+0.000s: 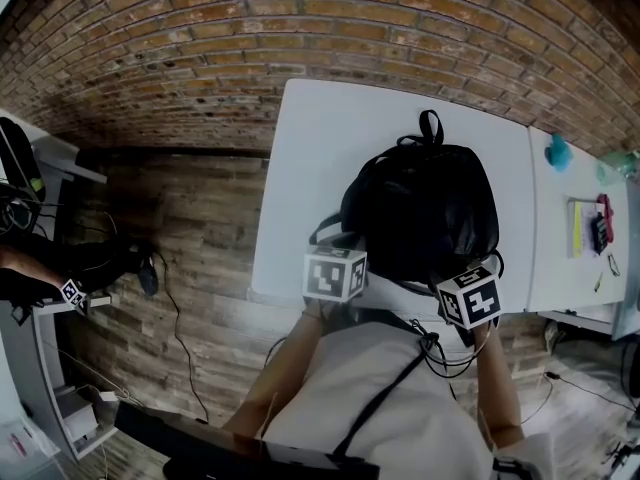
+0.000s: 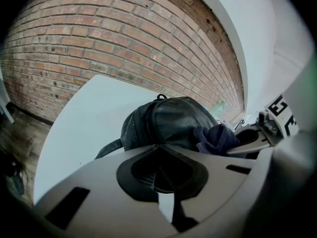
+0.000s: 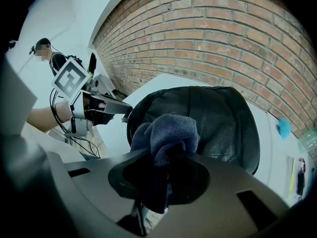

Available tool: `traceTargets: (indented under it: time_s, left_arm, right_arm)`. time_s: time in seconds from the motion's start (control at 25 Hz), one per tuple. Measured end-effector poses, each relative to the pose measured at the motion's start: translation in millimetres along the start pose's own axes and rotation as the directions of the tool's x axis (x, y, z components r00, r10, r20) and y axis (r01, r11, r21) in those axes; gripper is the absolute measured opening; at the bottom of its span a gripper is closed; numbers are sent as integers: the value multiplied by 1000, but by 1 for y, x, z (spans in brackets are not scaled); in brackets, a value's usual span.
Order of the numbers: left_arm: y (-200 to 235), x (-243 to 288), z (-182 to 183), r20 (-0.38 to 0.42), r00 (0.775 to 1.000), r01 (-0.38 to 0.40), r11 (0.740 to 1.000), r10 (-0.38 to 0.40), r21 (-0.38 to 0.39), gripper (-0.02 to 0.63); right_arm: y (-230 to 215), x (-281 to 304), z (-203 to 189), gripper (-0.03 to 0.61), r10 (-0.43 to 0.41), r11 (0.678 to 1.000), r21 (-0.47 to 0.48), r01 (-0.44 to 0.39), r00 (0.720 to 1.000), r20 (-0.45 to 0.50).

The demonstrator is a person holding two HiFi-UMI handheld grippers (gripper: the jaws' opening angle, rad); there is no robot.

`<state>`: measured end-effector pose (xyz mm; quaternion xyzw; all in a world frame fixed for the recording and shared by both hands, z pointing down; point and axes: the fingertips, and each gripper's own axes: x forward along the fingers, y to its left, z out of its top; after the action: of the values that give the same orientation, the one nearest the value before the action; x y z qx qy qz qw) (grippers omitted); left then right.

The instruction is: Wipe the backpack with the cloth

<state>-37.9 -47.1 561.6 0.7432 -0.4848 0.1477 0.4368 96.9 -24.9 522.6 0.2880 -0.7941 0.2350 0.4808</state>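
A black leather backpack (image 1: 420, 203) lies flat on the white table (image 1: 310, 168), its handle toward the brick wall. My right gripper (image 3: 166, 155) is shut on a bunched dark blue cloth (image 3: 168, 133), which sits over the backpack's (image 3: 213, 118) near end. In the left gripper view the cloth (image 2: 215, 138) shows beside the right gripper (image 2: 247, 138). My left gripper (image 2: 159, 148) is shut, its tip at the near edge of the backpack (image 2: 168, 120); I cannot tell whether it pinches anything. In the head view both grippers (image 1: 338, 256) (image 1: 470, 276) sit at the backpack's near end.
A loose strap (image 2: 106, 150) trails off the backpack's left side. A second table (image 1: 570, 268) to the right carries a teal object (image 1: 558, 151) and small items (image 1: 590, 226). A brick wall (image 1: 300, 28) runs behind. At the far left stands a person (image 1: 30, 268) among equipment and cables.
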Motion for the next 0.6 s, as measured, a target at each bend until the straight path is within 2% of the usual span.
traceTargets:
  time_s: [0.12,0.28,0.6]
  left_arm:
    - [-1,-6,3,-12,1000,-18,1000,18,7,3]
    - [-1,-2,1,-1,1000,-2,1000,2,7,3]
    - [2,-5,2,-4,1000,-10,1000,10,0,3]
  right_arm:
    - [1,-3,-7,74,14,1000,11,-14,1000,-16]
    - [3,-6,-16,75,36,999,21,-35,998,-45]
    - [13,-12,-29,75,95,995,-13,-98,987,-130]
